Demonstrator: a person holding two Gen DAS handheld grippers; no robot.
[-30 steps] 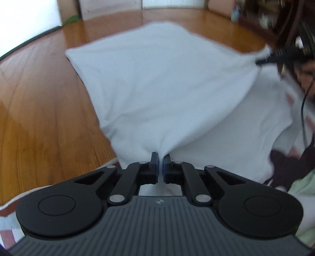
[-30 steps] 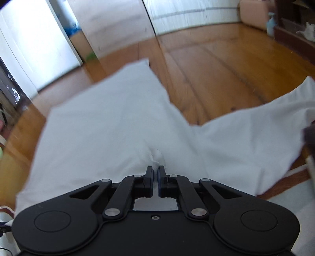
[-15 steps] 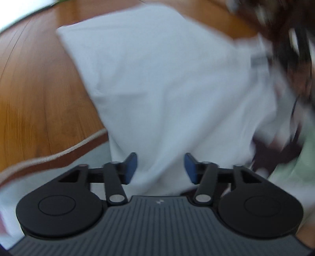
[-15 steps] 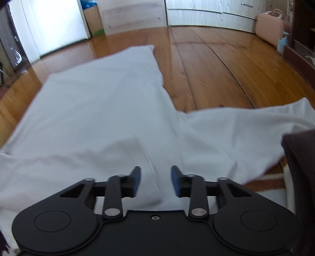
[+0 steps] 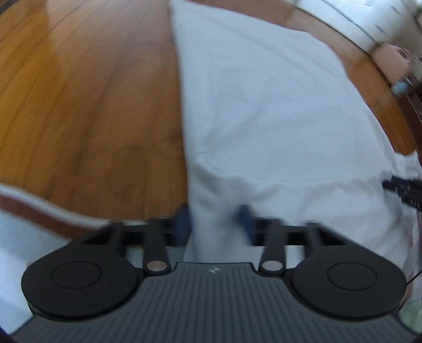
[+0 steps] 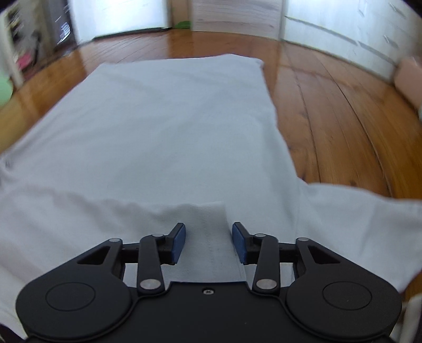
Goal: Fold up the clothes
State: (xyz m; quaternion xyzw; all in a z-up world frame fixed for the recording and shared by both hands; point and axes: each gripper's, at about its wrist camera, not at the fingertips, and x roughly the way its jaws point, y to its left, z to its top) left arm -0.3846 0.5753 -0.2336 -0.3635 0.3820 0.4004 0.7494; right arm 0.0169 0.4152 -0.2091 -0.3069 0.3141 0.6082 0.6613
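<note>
The white garment, pinched a second ago, is now spread on the wooden floor. The left gripper and right gripper have been closing after release. Fabric is straddled by narrowly parted fingers, not gripped.

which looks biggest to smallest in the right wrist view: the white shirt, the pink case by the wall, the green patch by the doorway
1. white shirt, which fills most of the frame
2. pink case, partly cut off at the right edge
3. green patch, a sliver far back

Distance from the camera exaggerates these gaps.
</note>
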